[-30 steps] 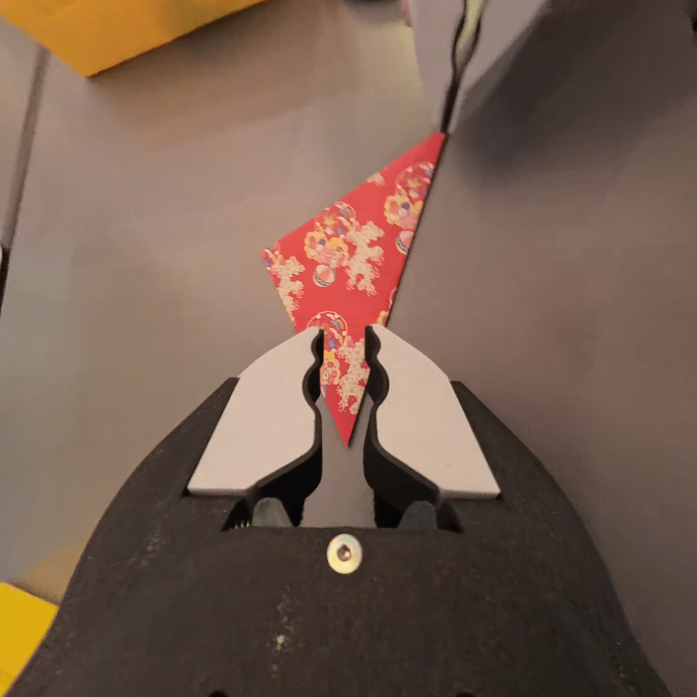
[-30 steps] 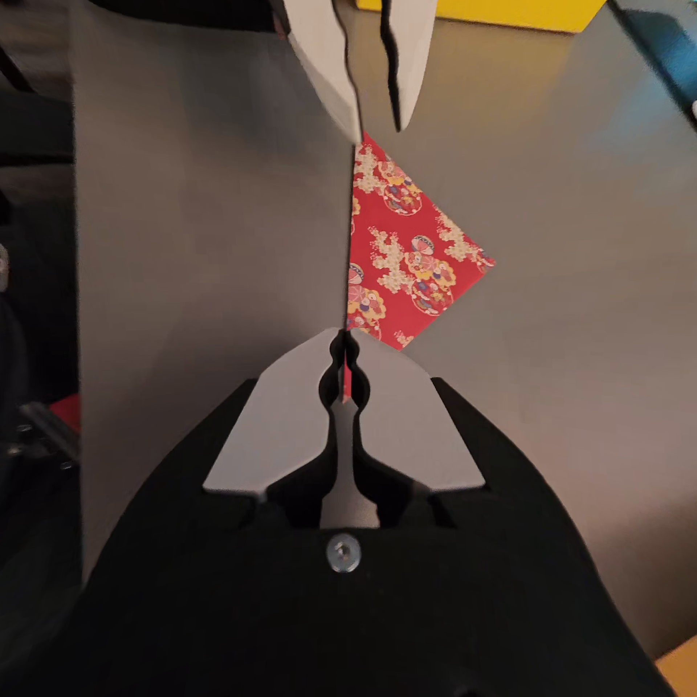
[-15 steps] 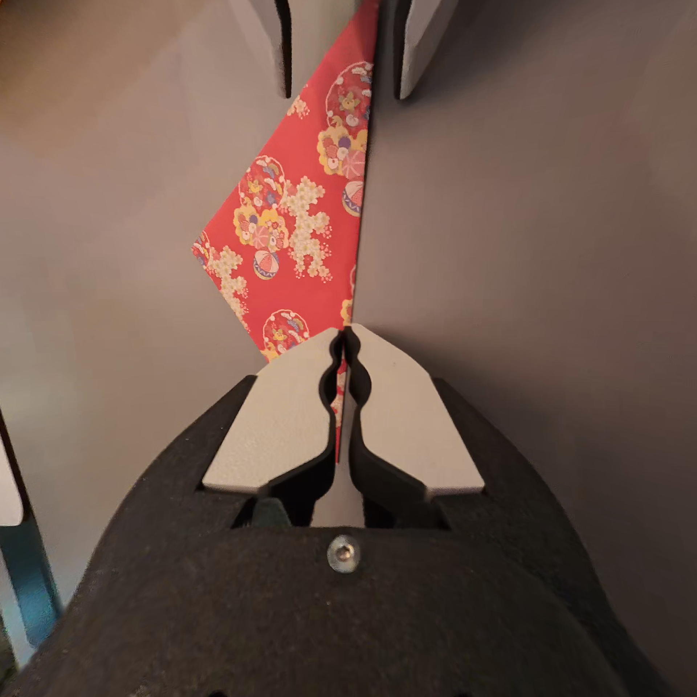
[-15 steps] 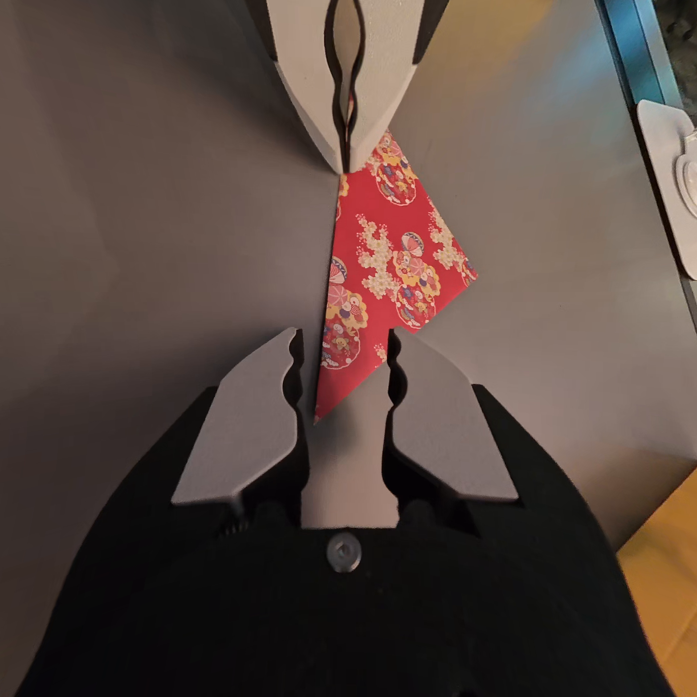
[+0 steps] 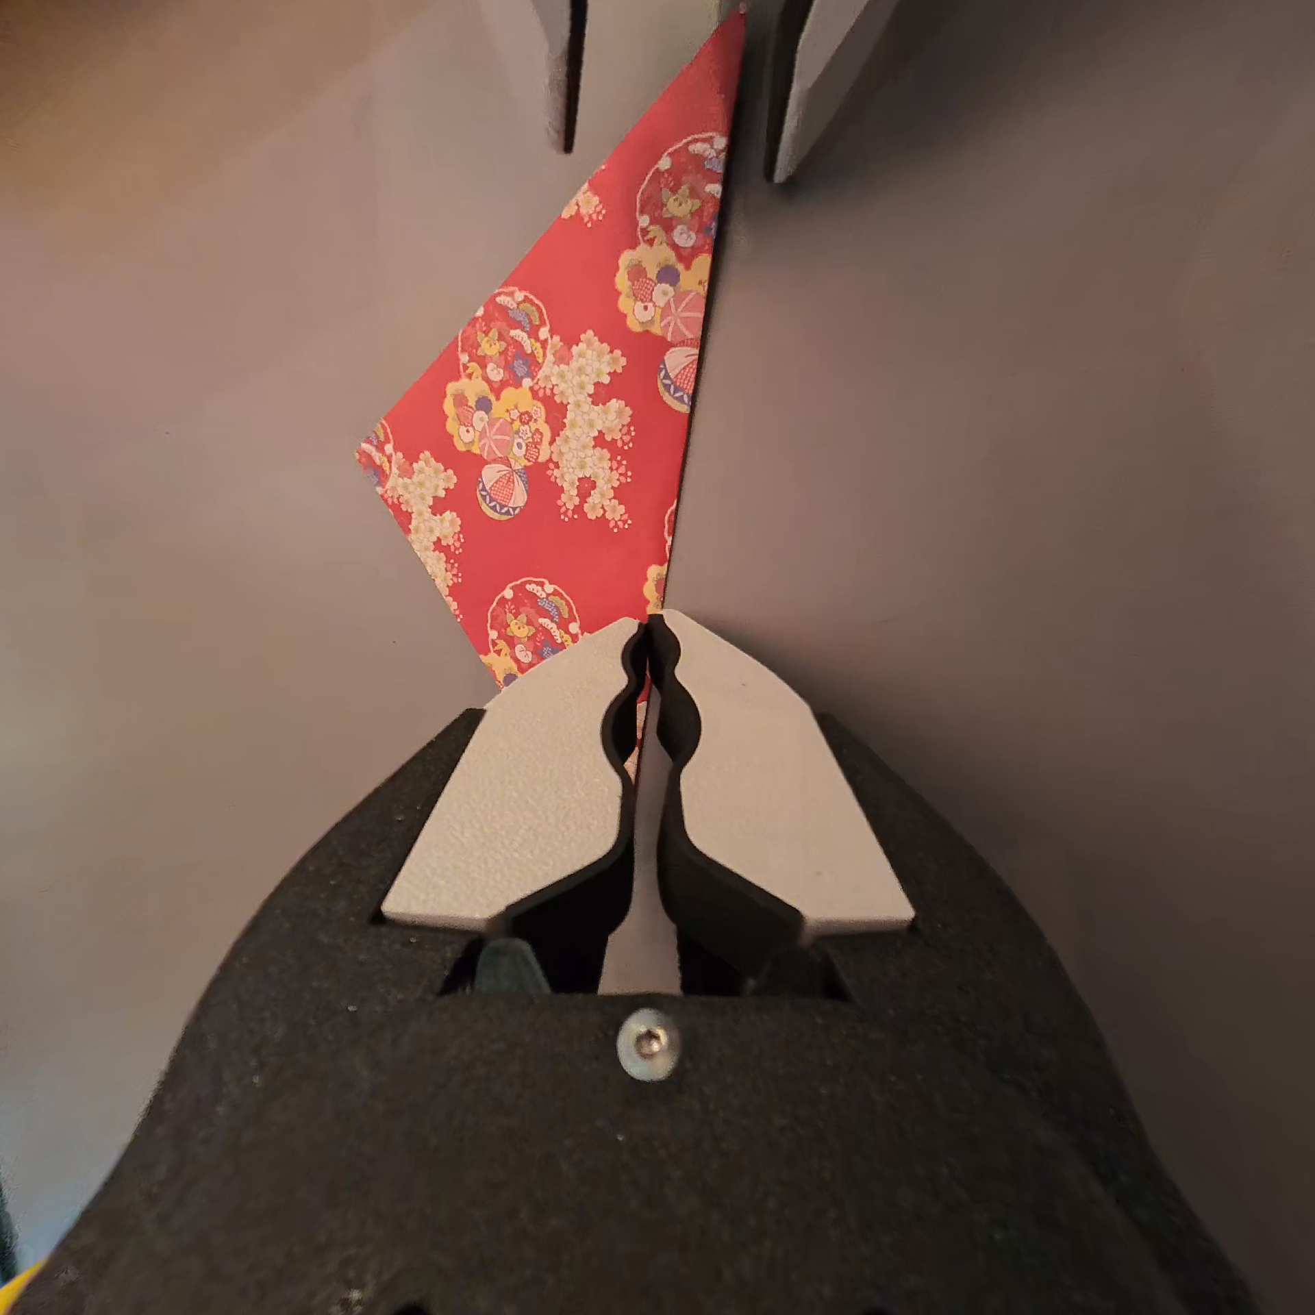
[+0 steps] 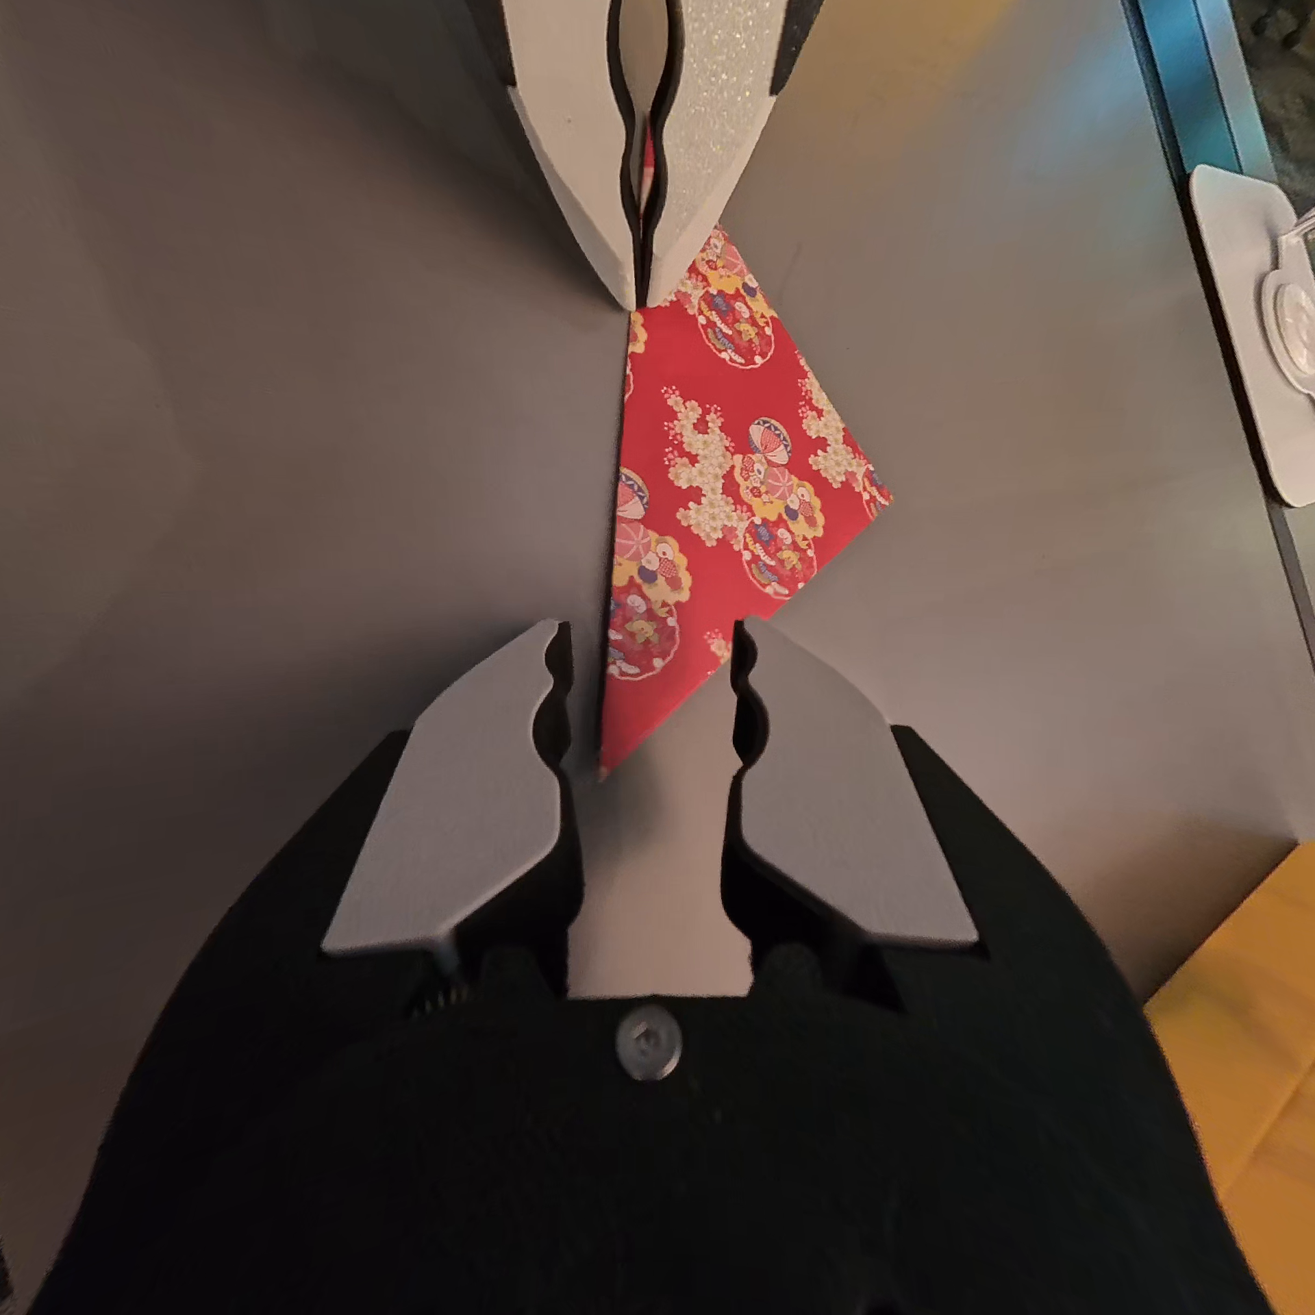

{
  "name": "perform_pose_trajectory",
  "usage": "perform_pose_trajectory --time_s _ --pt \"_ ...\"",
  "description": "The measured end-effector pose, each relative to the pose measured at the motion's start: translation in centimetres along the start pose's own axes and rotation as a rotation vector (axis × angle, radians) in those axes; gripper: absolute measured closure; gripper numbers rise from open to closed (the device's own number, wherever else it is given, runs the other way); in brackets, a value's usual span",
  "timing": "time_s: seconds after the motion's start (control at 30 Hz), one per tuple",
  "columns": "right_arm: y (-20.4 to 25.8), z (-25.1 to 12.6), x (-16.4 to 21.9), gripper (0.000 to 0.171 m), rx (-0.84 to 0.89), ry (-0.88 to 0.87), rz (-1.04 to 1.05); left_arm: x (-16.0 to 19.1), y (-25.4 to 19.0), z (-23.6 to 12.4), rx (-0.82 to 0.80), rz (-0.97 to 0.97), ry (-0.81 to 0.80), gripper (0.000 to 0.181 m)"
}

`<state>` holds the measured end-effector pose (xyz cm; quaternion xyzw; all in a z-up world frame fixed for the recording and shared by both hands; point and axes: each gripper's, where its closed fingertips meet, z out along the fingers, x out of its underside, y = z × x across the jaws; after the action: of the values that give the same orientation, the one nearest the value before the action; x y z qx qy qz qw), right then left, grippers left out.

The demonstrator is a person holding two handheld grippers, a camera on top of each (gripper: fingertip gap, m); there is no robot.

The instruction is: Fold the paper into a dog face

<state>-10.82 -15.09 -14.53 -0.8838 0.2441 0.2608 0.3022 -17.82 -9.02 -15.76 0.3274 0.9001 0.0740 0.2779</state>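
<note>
- Left tool (image 5: 649,626) pinches one corner of the paper (image 5: 569,427), frame centre, over the grey worktop (image 5: 996,498).
- Right tool (image 6: 651,633) gapes wide around the opposite corner, not gripping.
- Judgement: close right squarely on that corner and keep the folded edge taut before creasing.
- Count: one paper, two tools.

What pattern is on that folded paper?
Red paper with cream blossoms and colourful round floral medallions; clearest in the left wrist view.
</note>
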Motion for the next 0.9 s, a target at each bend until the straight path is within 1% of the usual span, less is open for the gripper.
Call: perform_pose_trajectory --time_s 0.1,0.17,0.27,0.3,0.33,0.37,0.47,0.6,0.77,0.83,0.9 --pt "0.2 -0.2 0.0 0.127 0.003 -0.001 0.001 -0.2 -0.4 0.0 0.044 -0.049 -0.01 0.181" --pt "0.1 -0.2 0.1 0.127 0.001 0.003 0.01 -0.3 0.0 -0.1 0.02 -0.044 -0.017 0.181" --pt "-0.3 -0.1 0.6 0.127 -0.004 0.011 0.051 -1.7 0.5 -0.6 -0.013 -0.059 -0.097 0.181" --pt "-0.4 0.0 0.7 0.127 -0.012 0.003 0.075 -2.0 0.4 -0.6 -0.003 -0.081 -0.11 0.175" --pt "-0.4 0.0 0.8 0.128 -0.02 -0.001 0.1 -2.2 0.3 -0.4 0.015 -0.107 -0.109 0.157" --pt "-0.4 0.1 0.8 0.129 -0.037 -0.001 0.12 -2.1 0.0 0.0 0.047 -0.125 -0.092 0.149" --pt "-0.3 0.1 1.0 0.13 -0.073 0.008 0.181 -2.3 -0.1 0.7 0.091 -0.164 -0.088 0.141" --pt "-0.5 0.1 1.3 0.129 -0.081 0.018 0.241 -2.3 -0.7 0.9 0.171 -0.172 -0.086 0.155" --pt "-0.3 0.1 1.4 0.134 -0.104 -0.015 0.276 -2.7 -0.8 1.3 0.121 -0.084 -0.077 0.178" --pt "-0.1 0.1 1.4 0.135 -0.133 -0.024 0.318 -2.7 -0.8 1.3 0.102 -0.05 -0.07 0.18" --pt "-0.2 0.1 1.5 0.136 -0.139 -0.034 0.327 -2.7 -0.9 1.3 0.109 -0.066 -0.064 0.18"
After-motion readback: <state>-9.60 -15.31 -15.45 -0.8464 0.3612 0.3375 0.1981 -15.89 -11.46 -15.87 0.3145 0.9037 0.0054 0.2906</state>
